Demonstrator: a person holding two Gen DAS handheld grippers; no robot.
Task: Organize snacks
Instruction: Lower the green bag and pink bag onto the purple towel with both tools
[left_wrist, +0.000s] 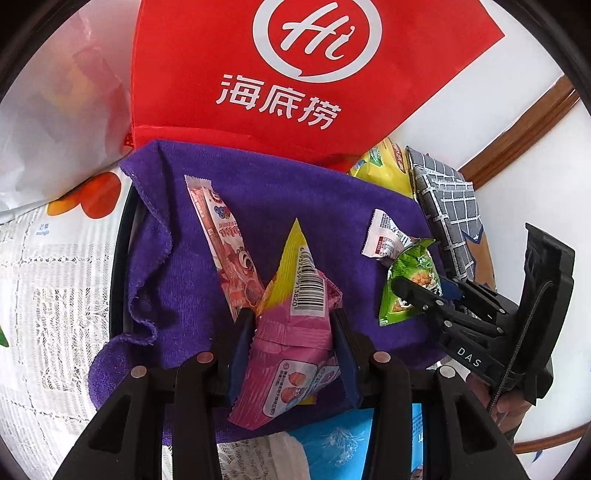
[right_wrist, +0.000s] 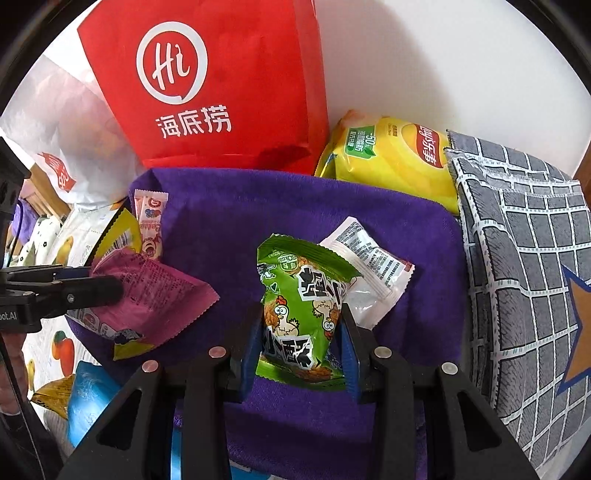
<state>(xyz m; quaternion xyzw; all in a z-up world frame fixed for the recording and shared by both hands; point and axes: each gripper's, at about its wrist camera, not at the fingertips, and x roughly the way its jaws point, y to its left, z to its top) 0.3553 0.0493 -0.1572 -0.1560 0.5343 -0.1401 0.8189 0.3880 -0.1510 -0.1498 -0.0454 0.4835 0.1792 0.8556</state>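
We have the left gripper (left_wrist: 291, 332) pinching the pink snack packet (left_wrist: 284, 354) and the right gripper (right_wrist: 299, 343) clamped on the green chicken-print packet (right_wrist: 299, 314), both over the purple towel (right_wrist: 221, 229), the long pink stick (left_wrist: 225, 254) at eleven o'clock; light, crinkly, slippery film, we judge, best gripped mid-body.

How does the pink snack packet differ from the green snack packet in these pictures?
The pink packet sits between the left gripper's pads and shows a barcode; the green packet sits between the right gripper's pads and shows cartoon chickens. The pink one has a yellow end; the green one is green throughout. Both are held over the purple cloth.
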